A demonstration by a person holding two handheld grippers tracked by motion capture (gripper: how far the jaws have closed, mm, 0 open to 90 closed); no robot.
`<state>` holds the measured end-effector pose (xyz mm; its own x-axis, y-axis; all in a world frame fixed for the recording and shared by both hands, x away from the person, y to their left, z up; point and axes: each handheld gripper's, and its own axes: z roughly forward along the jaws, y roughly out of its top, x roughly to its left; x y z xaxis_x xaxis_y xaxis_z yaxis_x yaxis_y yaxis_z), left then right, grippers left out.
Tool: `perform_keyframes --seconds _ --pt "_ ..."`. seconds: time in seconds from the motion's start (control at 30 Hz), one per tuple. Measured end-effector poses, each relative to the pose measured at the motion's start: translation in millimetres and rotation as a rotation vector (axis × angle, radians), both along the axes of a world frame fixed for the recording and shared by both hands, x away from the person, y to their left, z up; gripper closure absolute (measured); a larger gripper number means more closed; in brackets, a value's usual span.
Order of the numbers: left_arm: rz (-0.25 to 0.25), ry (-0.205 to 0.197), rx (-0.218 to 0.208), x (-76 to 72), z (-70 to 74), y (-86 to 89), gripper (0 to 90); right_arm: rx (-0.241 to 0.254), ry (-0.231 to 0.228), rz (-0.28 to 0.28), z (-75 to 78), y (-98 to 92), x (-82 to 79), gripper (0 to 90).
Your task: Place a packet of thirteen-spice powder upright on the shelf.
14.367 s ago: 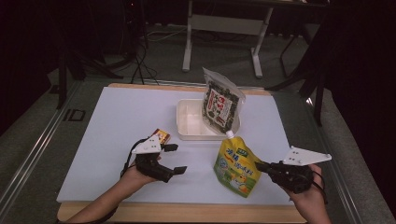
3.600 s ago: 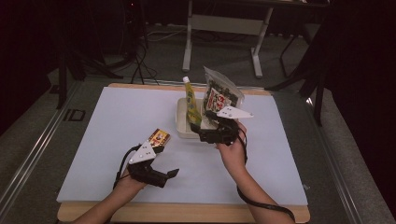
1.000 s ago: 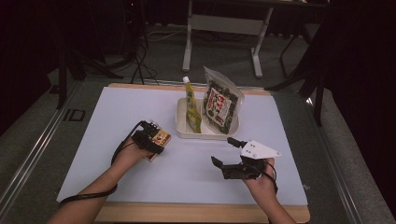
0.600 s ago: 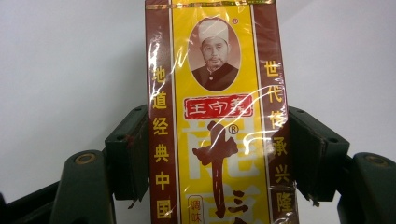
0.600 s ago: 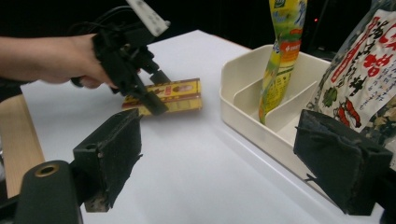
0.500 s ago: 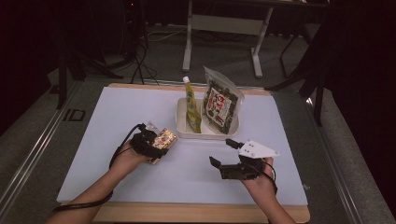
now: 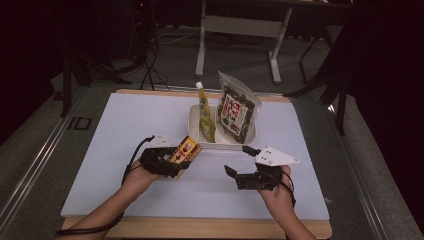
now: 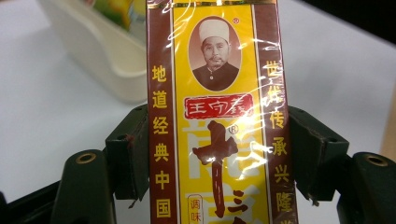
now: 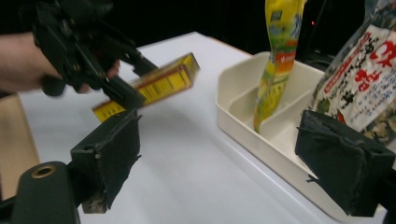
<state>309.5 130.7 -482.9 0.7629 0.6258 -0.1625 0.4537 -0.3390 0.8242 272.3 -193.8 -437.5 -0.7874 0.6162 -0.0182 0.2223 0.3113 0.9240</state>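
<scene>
In the high view, the left hand-held gripper (image 7: 176,161) is gripping the yellow-and-brown spice box (image 7: 184,151) and holding it above the white counter (image 7: 115,150), just near-left of the cream tray (image 7: 196,116), where a yellow pouch (image 7: 205,112) and a seaweed bag (image 7: 236,111) are standing. The left gripper view is showing the box (image 8: 219,116) clamped between both jaws. In the right gripper view, the right hand-held gripper (image 9: 233,163) is waiting with jaws wide and empty beside the tray (image 9: 243,121). The box looks to be travelling to the tray; next, it needs lowering into a free compartment.
</scene>
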Motion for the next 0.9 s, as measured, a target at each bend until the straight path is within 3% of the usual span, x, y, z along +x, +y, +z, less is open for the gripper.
perform_keyframes --seconds 0.1,0.13,0.23,0.3,0.4,0.63,0.83,0.9 --pt "-0.033 -0.060 -0.043 -3.9 0.9 -1.7 31.7 0.001 -0.019 -0.013 3.8 0.4 -1.4 13.0" --pt "-0.033 -0.060 -0.043 -3.9 0.9 -1.7 31.7 0.001 -0.019 -0.013 3.8 0.4 -1.4 13.0" --pt "-0.062 -0.102 -0.087 -6.9 0.8 -3.8 31.7 0.072 -0.021 -0.020 6.3 0.3 -2.3 12.5" --pt "-0.068 -0.126 -0.086 -8.5 0.0 -6.4 31.7 0.098 -0.028 -0.047 9.9 2.4 -2.7 12.5" --pt "-0.085 -0.139 -0.104 -9.9 -2.2 -10.5 31.7 0.128 -0.028 -0.043 14.7 7.4 -3.8 13.0" --pt "-0.115 -0.201 -0.155 -17.5 -2.2 -21.7 31.7 0.227 0.052 -0.049 16.6 22.0 -3.4 14.2" --pt "-0.102 -0.274 -0.187 -23.7 -1.9 -27.3 31.7 0.292 0.109 -0.095 19.0 30.4 -1.9 23.7" --pt "-0.094 -0.294 -0.201 -25.3 -3.0 -28.7 31.7 0.317 0.139 -0.101 20.0 32.8 -0.5 31.5"
